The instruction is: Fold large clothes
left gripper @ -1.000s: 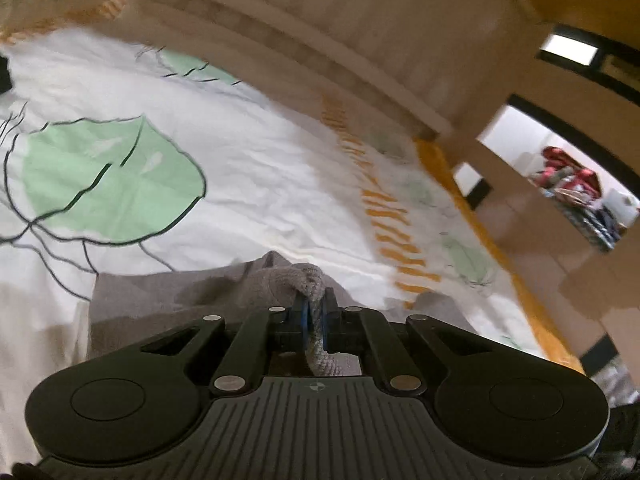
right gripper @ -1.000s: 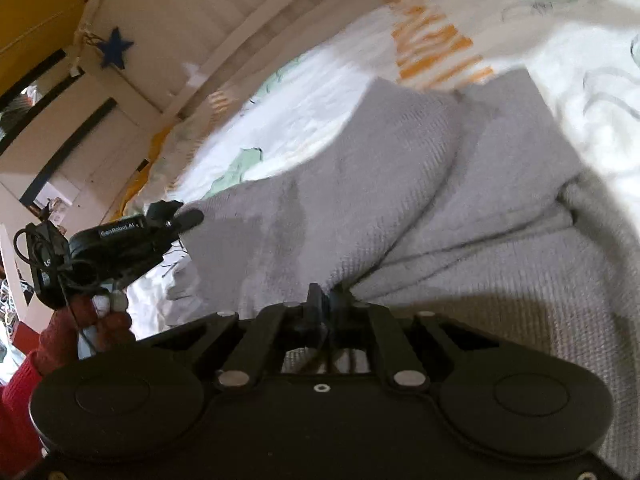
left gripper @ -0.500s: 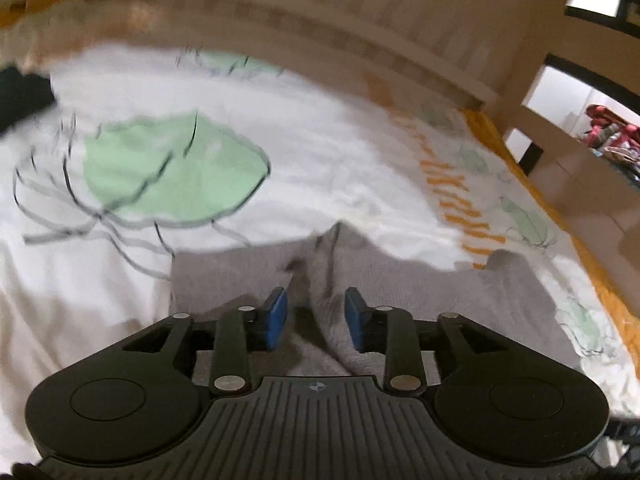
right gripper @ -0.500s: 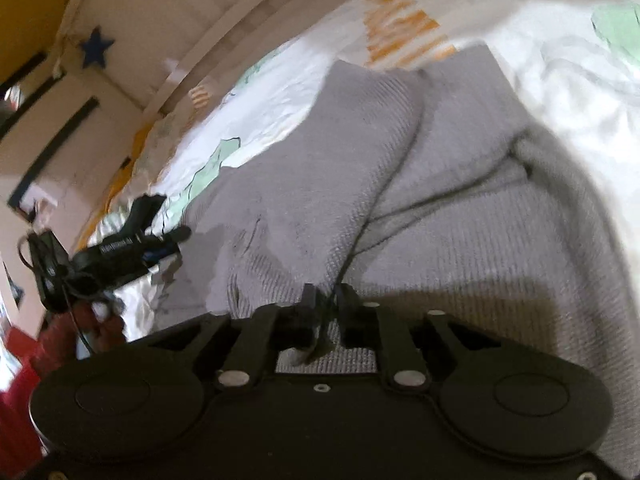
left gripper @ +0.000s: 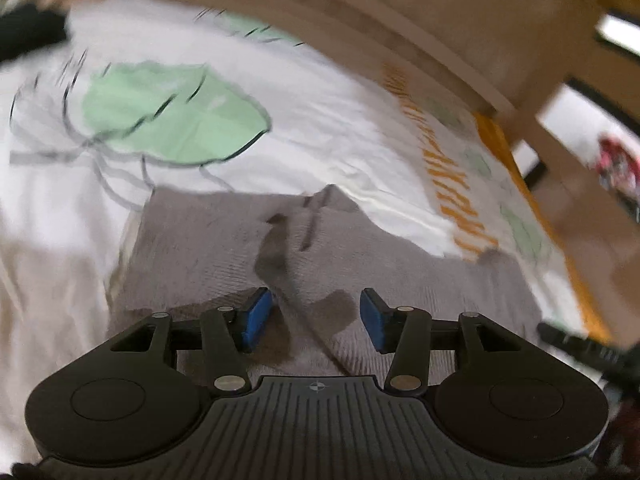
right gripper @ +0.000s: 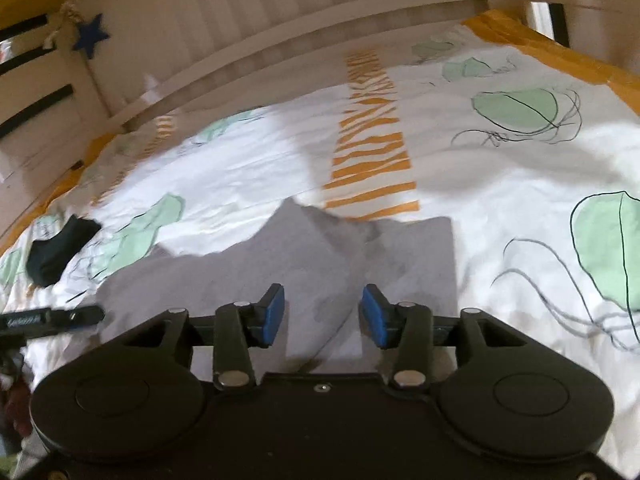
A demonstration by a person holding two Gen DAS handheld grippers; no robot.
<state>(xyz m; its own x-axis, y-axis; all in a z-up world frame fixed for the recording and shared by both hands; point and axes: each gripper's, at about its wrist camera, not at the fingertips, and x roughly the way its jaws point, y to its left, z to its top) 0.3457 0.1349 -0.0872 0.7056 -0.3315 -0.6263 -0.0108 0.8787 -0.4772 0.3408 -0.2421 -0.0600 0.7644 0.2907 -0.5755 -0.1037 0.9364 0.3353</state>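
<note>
1. Across the whole bed (right gripper: 256, 168): a white cover printed with green leaves in thin black outline and an orange zebra-striped band (right gripper: 372, 148). A pale slatted wooden rail (right gripper: 224, 28) runs along the far side, with a dark blue star (right gripper: 91, 34) hanging at its left post.
2. Grey knitted garment (right gripper: 312, 264), large, lying flat on the cover in the near middle of the bed. Folded, with a diagonal fold line and a straight right edge in the right wrist view; its far edge rises to a small peak just short of the orange band. Same garment in the left wrist view (left gripper: 224, 248), blurred, with a dark crease down its middle.
3. Right tongs (right gripper: 323, 314): jaws apart, having just been opening, blue pads clear of the fabric, nothing between them; the garment lies below.
4. Left tongs (left gripper: 316, 316): jaws apart, likewise just opened, pads gripping nothing, over the garment's near part. Their dark tip also shows at the left edge of the right wrist view.
5. Small dark cloth item (right gripper: 56, 252), crumpled, on the cover well left of the garment; kind cannot be told.
</note>
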